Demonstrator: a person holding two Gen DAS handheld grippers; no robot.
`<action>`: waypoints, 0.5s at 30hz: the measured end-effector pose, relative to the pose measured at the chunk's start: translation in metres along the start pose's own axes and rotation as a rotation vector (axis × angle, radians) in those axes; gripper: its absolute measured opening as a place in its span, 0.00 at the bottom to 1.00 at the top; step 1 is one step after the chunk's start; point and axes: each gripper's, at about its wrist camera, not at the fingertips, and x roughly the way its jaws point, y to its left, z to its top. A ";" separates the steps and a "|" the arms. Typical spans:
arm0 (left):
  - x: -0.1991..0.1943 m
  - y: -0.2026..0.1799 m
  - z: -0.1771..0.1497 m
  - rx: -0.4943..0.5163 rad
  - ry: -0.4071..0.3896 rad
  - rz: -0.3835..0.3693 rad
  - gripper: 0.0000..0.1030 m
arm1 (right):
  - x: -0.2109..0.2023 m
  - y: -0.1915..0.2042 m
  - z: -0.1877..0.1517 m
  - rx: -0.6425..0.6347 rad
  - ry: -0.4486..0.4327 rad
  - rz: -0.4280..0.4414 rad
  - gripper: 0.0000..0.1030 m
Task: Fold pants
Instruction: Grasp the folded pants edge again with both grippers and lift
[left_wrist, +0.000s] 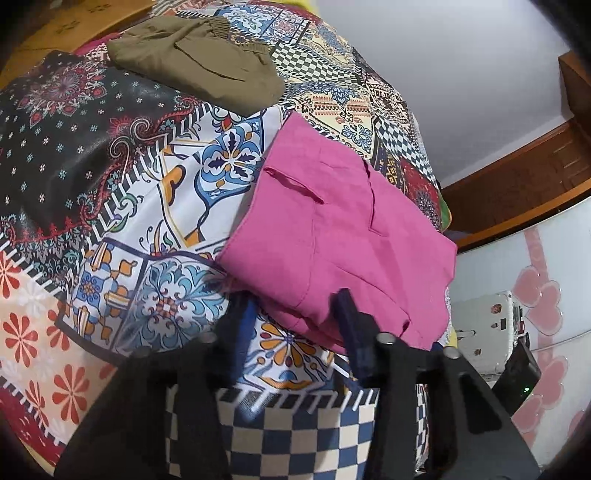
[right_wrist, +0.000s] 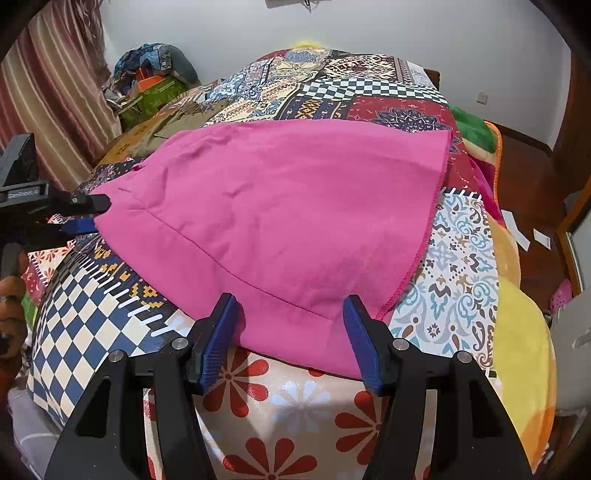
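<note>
Folded pink pants (right_wrist: 288, 221) lie on a patchwork bedspread (right_wrist: 454, 258). They also show in the left wrist view (left_wrist: 332, 240). My right gripper (right_wrist: 291, 314) is open, its blue fingers (right_wrist: 221, 332) straddling the near folded edge of the pants. My left gripper (left_wrist: 295, 314) is open at the pants' corner, one blue finger (left_wrist: 351, 321) resting on the pink cloth. In the right wrist view the left gripper (right_wrist: 88, 214) sits at the pants' left corner.
Folded olive-brown pants (left_wrist: 199, 66) lie further off on the bedspread (left_wrist: 110, 184). A pile of cloth and bags (right_wrist: 151, 85) sits by a striped curtain. Yellow and green blankets (right_wrist: 517, 314) hang off the bed's right side. A white case (left_wrist: 487, 325) stands beside the bed.
</note>
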 end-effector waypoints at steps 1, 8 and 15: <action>0.001 -0.001 0.001 0.010 -0.001 0.002 0.33 | 0.000 0.000 0.000 0.002 0.001 0.000 0.54; -0.010 -0.028 -0.005 0.187 -0.096 0.092 0.18 | -0.001 0.001 0.008 -0.006 0.033 -0.011 0.54; -0.033 -0.028 -0.011 0.262 -0.150 0.134 0.17 | -0.019 0.015 0.033 -0.060 -0.008 -0.021 0.54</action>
